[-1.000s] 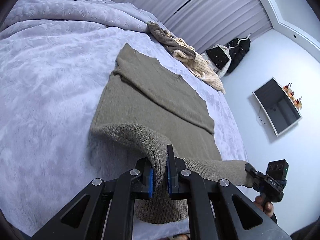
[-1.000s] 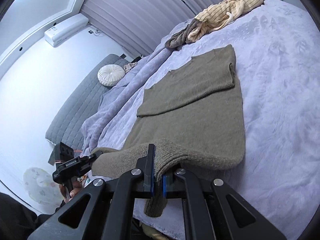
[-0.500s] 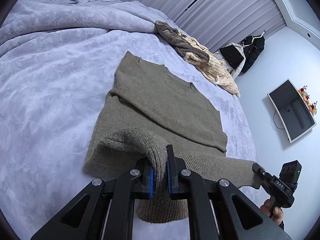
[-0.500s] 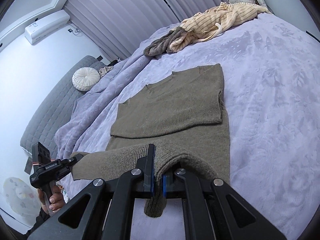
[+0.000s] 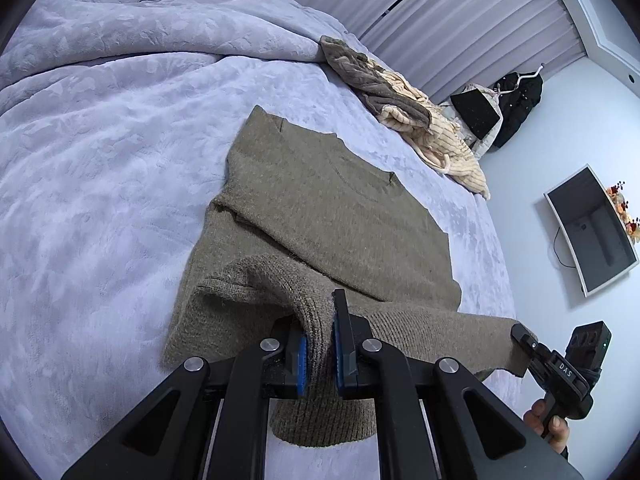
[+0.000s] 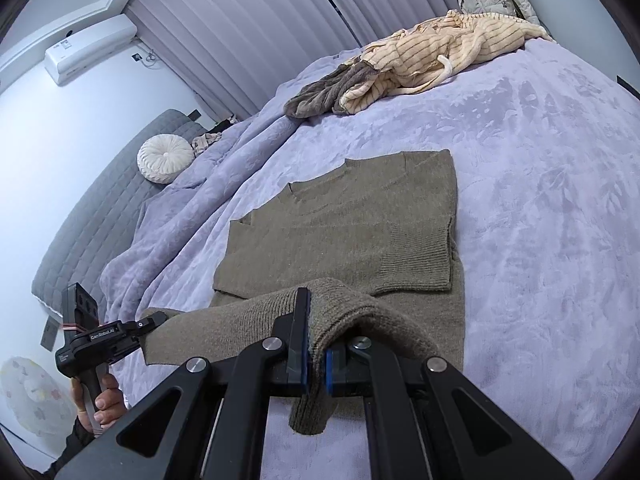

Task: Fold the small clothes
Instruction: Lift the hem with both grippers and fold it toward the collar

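Nearest, the left tool (image 5: 318, 354) and right tool (image 6: 316, 364) each pinch a bottom corner of the olive sweater (image 5: 340, 216), lifted above the bed's (image 5: 100, 200) near edge. Beyond, its body lies flat mid-bed. Best to carry both corners level toward the neckline, hem taut.

I get even, cool, soft light in both views, with no glare and only faint shadows. Focus is sharp at the centre. Fisheye bending curves the curtains (image 5: 460, 28) and walls, and the corners go black.
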`<state>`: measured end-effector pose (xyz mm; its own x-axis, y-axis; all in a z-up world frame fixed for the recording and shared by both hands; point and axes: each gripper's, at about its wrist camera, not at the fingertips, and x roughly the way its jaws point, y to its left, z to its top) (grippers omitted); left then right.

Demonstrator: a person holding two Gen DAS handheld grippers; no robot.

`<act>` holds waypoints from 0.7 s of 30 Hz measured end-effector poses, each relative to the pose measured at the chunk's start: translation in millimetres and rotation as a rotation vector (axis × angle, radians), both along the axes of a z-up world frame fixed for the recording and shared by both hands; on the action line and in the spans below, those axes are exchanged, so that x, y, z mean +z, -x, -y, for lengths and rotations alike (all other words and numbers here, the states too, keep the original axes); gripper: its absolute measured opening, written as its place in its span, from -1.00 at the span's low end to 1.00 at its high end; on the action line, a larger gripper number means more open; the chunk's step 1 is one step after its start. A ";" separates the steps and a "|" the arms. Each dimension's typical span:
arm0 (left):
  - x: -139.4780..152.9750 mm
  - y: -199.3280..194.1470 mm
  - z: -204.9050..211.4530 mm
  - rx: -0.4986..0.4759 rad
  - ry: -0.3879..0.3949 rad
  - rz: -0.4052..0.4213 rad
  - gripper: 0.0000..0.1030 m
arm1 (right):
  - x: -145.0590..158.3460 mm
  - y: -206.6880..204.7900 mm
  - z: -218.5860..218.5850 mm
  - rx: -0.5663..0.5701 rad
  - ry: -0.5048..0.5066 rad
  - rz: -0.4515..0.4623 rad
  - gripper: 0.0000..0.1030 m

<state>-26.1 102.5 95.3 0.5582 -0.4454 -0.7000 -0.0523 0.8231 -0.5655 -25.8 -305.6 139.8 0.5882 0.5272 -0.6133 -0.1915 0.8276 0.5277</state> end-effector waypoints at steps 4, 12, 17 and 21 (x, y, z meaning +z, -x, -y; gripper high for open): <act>2.7 -8.8 3.9 0.000 -0.026 0.000 -0.79 | 2.8 -9.7 -2.5 0.002 0.016 0.002 -0.89; 6.8 -29.6 10.3 -0.008 -0.058 0.001 -0.79 | 4.1 -30.6 -3.7 -0.010 0.029 -0.006 -0.89; 9.1 -43.0 14.2 -0.016 -0.070 0.003 -0.79 | 4.8 -43.8 -4.2 -0.015 0.032 -0.012 -0.89; 9.5 -52.7 17.0 -0.019 -0.079 0.000 -0.79 | 6.9 -52.8 -7.7 -0.012 0.046 -0.007 -0.89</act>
